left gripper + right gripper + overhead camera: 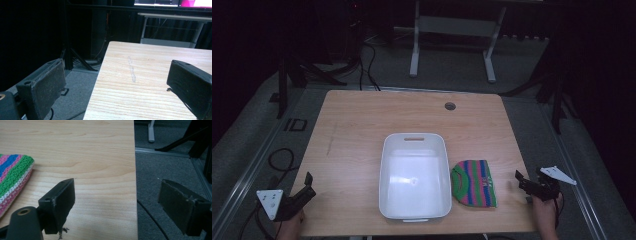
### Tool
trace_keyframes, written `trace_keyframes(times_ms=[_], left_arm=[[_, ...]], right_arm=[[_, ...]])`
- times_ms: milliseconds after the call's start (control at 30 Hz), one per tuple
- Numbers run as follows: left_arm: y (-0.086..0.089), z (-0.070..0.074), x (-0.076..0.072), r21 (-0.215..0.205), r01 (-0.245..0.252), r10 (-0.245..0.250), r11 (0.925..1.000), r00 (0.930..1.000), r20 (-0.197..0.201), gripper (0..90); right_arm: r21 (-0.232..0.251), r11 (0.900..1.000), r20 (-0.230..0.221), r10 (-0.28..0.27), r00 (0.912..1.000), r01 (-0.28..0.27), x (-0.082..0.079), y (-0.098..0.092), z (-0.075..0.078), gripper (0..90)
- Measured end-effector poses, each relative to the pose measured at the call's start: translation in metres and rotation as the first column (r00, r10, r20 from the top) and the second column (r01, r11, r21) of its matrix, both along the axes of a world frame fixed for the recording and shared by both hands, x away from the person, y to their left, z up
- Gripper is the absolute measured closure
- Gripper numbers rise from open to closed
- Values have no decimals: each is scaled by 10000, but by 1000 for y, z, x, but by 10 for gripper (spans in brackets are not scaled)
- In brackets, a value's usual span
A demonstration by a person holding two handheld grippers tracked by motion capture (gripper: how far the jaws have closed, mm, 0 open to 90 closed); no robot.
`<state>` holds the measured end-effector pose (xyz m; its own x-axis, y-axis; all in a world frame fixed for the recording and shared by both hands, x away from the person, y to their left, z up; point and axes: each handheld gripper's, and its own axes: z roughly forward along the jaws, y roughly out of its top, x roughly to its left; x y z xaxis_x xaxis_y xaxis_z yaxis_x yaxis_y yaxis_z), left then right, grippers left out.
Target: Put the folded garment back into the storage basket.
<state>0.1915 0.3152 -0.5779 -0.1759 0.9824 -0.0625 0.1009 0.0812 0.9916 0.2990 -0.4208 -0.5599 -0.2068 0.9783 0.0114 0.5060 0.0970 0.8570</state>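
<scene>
Because both tools sit at the bottom corners of the high view, well apart from anything to grasp, most of the risk lies in the approach. Filling the middle of that frame, the wooden table [362, 130] bears a white tub [414, 175] at lower centre, and the striped knitted hat [474, 183] lies flat just right of it, near the tub's wall. If the hat is meant for the tub, a grip on only its thin edge could let it slip free on the way over, or dragging it could nudge the tub. At lower right, the right gripper [523, 181] has its jaws spread wide with nothing between them, straddling the table's edge, so a low sweep could catch the wood. At lower left, the left gripper [307, 185] is likewise wide open and empty.
</scene>
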Motion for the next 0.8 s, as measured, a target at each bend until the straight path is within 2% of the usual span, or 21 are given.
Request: trace_keyframes(times_ms=[133,233,300,333,400,467,533,633,700,800], left_arm=[[0,0,0,-43,-2,2,10000,10000,21,22],[0,0,0,-70,15,-15,10000,10000,51,22],[1,0,0,-91,32,-32,10000,10000,50,22],[1,0,0,-85,35,-34,10000,10000,49,22],[1,0,0,-79,17,-17,10000,10000,61,22],[1,0,0,-62,12,-12,10000,10000,63,22],[1,0,0,-61,15,-15,10000,10000,60,22],[0,0,0,-47,23,-23,10000,10000,55,22],[0,0,0,-43,12,-12,10000,10000,58,22],[1,0,0,-51,24,-23,10000,10000,64,22]], right_arm=[[212,9997,-103,93,9999,-91,0,-3,0,134],[-165,9989,-182,428,9989,-431,0,-6,0,132],[-95,9981,-213,603,9980,-605,0,-8,0,132],[293,9886,-479,1490,9877,-1477,3,-15,0,132],[317,9788,-682,2039,9766,-2022,3,-19,1,132],[251,9644,-1130,2644,9578,-2632,5,-21,2,133],[133,9439,-1477,3282,9330,-3300,6,-21,3,133],[166,9033,-2095,4223,8819,-4286,8,-18,4,133],[274,8843,-2337,4591,8571,-4661,10,-16,5,133],[166,8470,-2654,5161,8144,-5313,12,-11,9,133]])
